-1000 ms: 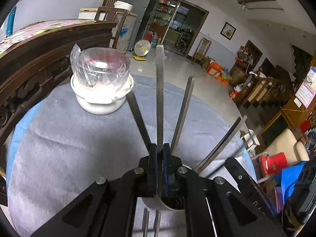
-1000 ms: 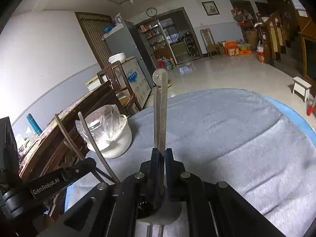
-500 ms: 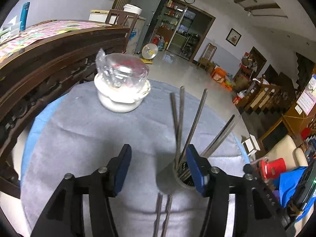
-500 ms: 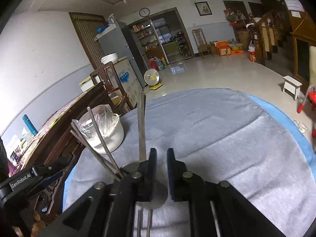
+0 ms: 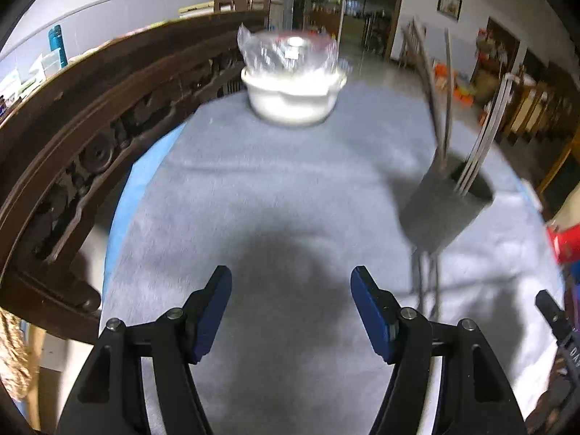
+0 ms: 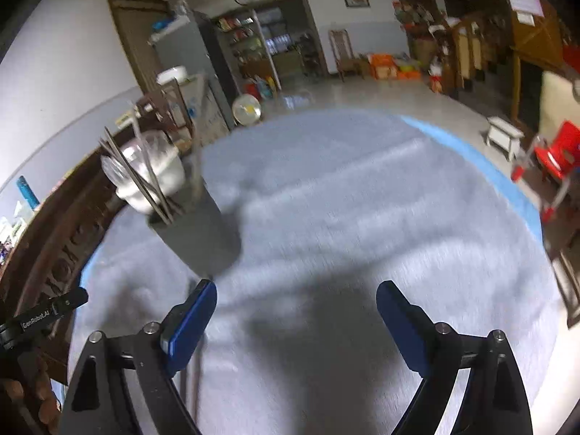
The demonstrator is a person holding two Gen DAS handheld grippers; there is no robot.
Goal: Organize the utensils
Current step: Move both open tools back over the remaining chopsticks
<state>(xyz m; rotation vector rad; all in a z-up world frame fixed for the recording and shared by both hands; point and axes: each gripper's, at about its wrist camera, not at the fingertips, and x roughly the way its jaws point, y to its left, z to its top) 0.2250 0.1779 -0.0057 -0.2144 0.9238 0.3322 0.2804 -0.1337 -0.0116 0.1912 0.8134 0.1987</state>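
Utensils (image 5: 444,108) stand bunched in a grey cup (image 5: 447,210), their thin metal handles fanning upward and leaning apart above its rim; blur hides what kind each one is. The cup sits on the grey cloth (image 5: 275,188) that covers the round worktop (image 6: 471,152), whose blue border shows along the curved edge. In the left wrist view the cup is toward the right edge of the worktop; in the right wrist view the cup (image 6: 197,232) with its utensils (image 6: 145,174) is toward the left edge. A few more thin metal pieces (image 5: 426,282) lie flat on the cloth, starting from the foot of the cup.

The left claw (image 5: 290,304) has just been opening and its blue-padded jaws stand spread over bare cloth, with nothing between them; the cup is ahead of it and off to its right, apart from it. The right claw (image 6: 295,311) has likewise just been opening and is spread wider still, also empty, its left finger (image 6: 188,326) just beside the base of the cup.

At the far edge of the worktop rests a white bowl (image 5: 293,94) covered in clear plastic wrap, well apart from both claws. A dark carved wooden rail (image 5: 90,127) curves past the worktop's left edge.
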